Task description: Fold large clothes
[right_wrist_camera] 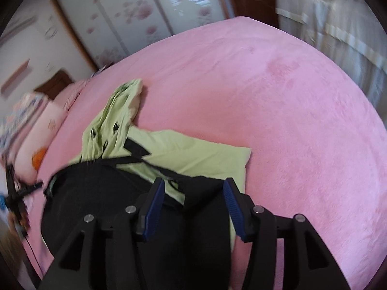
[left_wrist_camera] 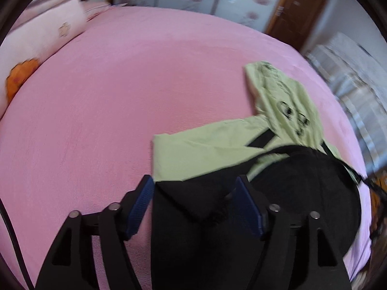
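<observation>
The light green and black fabric garment (left_wrist_camera: 217,149) is spread on the pink plush bed (left_wrist_camera: 96,120), its black part nearest the cameras, its printed green part bunched farther off. The left gripper (left_wrist_camera: 196,188) is held with its fingers (left_wrist_camera: 141,201) wide apart over the black edge; nothing is clamped. The right gripper (right_wrist_camera: 193,191) is likewise spread over the opposite black edge (right_wrist_camera: 205,217), presumably so both corners can be taken for a fold.

Home bedroom: pink-covered bed (left_wrist_camera: 121,96), pillows (left_wrist_camera: 46,29) at head, floral sliding wardrobe (right_wrist_camera: 116,17), wooden door (left_wrist_camera: 297,9).
</observation>
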### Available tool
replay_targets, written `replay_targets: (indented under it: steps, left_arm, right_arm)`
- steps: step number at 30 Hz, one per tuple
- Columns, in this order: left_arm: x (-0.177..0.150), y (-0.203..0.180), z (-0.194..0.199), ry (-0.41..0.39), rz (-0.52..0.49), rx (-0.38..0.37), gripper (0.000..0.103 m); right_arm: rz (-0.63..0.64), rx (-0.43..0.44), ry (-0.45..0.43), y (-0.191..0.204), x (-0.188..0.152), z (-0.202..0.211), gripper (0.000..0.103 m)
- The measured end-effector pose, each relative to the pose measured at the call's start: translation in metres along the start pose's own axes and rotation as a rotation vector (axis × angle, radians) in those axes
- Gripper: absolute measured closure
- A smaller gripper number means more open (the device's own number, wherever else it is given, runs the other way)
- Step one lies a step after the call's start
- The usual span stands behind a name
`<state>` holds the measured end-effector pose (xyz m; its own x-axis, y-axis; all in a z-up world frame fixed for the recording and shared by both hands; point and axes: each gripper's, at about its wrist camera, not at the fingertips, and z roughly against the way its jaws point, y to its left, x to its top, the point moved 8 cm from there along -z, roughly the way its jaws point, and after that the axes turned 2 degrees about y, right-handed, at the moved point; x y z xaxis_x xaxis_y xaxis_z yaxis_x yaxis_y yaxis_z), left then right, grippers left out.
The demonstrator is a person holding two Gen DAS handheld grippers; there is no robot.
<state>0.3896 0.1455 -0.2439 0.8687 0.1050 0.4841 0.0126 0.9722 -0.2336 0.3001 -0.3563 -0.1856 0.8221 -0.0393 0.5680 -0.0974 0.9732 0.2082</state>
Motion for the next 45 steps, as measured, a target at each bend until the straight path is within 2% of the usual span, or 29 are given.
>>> replay_targets:
  steps: [2, 5, 9, 14, 20, 25, 30, 34, 35, 39, 41, 42, 45]
  left_arm:
    - [-0.010, -0.006, 0.007, -0.007, -0.065, -0.048, 0.030]
    - [-0.024, -0.011, 0.009, 0.005, -0.144, -0.061, 0.030]
    - [-0.035, -0.011, -0.006, 0.047, -0.229, 0.015, 0.030]
    - [-0.033, -0.006, -0.024, 0.060, -0.295, 0.084, 0.030]
    - [-0.036, -0.003, -0.039, 0.124, -0.400, 0.105, 0.030]
    - [-0.036, -0.003, -0.036, 0.135, -0.457, 0.104, 0.030]
    - [-0.025, 0.004, -0.040, 0.090, -0.477, 0.164, 0.030]
    - [-0.010, 0.000, -0.051, 0.061, -0.486, 0.177, 0.031]
    - [-0.007, -0.003, -0.053, 0.058, -0.498, 0.178, 0.032]
    - [-0.002, -0.014, -0.066, 0.103, -0.523, 0.119, 0.061]
    - [0.002, -0.017, -0.072, 0.106, -0.526, 0.121, 0.065]
    - [0.005, -0.018, -0.075, 0.101, -0.520, 0.127, 0.070]
    - [0.012, -0.019, -0.079, 0.076, -0.468, 0.132, 0.076]
  right_arm:
    - [0.103, -0.044, 0.006, 0.001, -0.006, -0.004, 0.052]
    - [0.230, -0.099, 0.013, 0.006, -0.020, -0.008, 0.052]
    - [0.346, -0.144, 0.021, 0.017, -0.031, -0.021, 0.052]
    - [0.412, -0.200, 0.019, 0.026, -0.028, -0.042, 0.052]
    - [0.398, -0.213, 0.024, 0.026, -0.011, -0.059, 0.052]
    - [0.273, -0.178, 0.031, 0.012, 0.004, -0.068, 0.052]
    - [0.227, -0.187, 0.051, 0.004, 0.007, -0.076, 0.052]
    - [0.207, -0.165, 0.075, 0.002, 0.008, -0.078, 0.052]
    - [0.196, -0.154, 0.085, 0.001, 0.009, -0.078, 0.052]
    - [0.157, -0.119, 0.101, -0.003, 0.014, -0.081, 0.052]
    - [0.138, -0.103, 0.108, -0.003, 0.016, -0.083, 0.050]
    - [0.135, -0.101, 0.108, -0.003, 0.016, -0.084, 0.050]
    - [0.132, -0.099, 0.106, -0.003, 0.017, -0.085, 0.051]
